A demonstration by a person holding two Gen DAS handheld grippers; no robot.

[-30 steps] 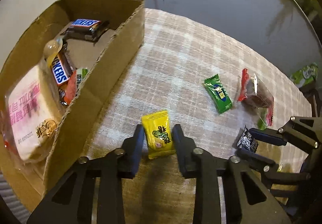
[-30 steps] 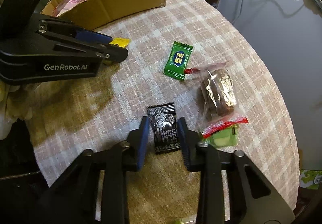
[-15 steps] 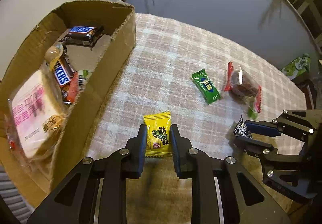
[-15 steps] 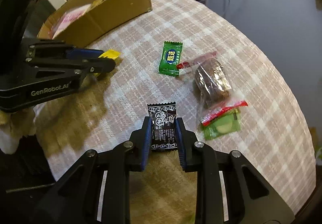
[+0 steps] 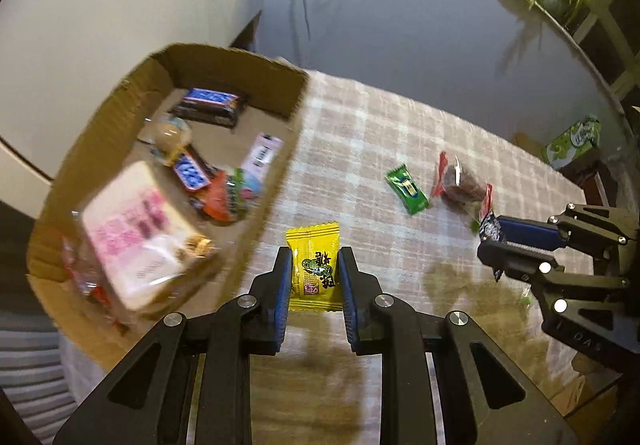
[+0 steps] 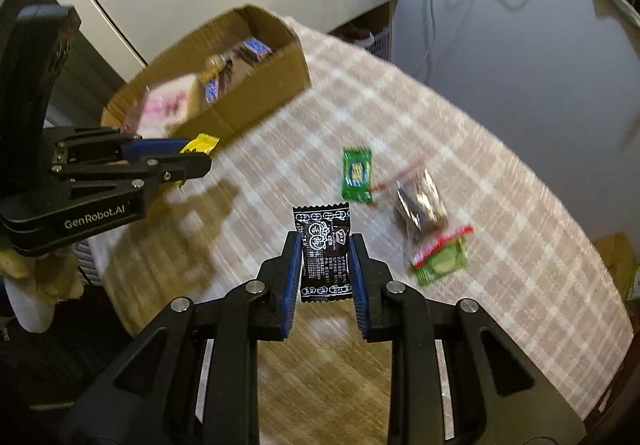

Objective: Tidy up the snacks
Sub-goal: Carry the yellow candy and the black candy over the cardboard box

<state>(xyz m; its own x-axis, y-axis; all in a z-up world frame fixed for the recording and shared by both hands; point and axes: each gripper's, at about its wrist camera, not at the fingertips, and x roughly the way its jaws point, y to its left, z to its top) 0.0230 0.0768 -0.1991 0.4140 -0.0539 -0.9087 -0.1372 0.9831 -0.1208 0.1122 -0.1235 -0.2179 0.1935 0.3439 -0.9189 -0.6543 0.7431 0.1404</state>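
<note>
Your left gripper is squeezed tight on the yellow candy, with one blue pad on each side of the wrapper. The candy is up off the checked tablecloth, and its shadow falls on the cloth below. In the right wrist view you can see its yellow corner poking out past the left gripper's tips. Your right gripper is squeezed tight on the black candy, and that one is up in the air too. From the left wrist view only the end of the black wrapper shows at the right gripper's tips. The cardboard box sits just to the left of the yellow candy, at the edge of the table. Inside it are two dark chocolate bars with blue labels, a big pink and white packet, and some small red and green wrappers, but they look blurry. On the cloth, well apart from the box, lies a green candy. Just beside it is a clear bag with something brown inside. Near that is a green and red packet.
</note>
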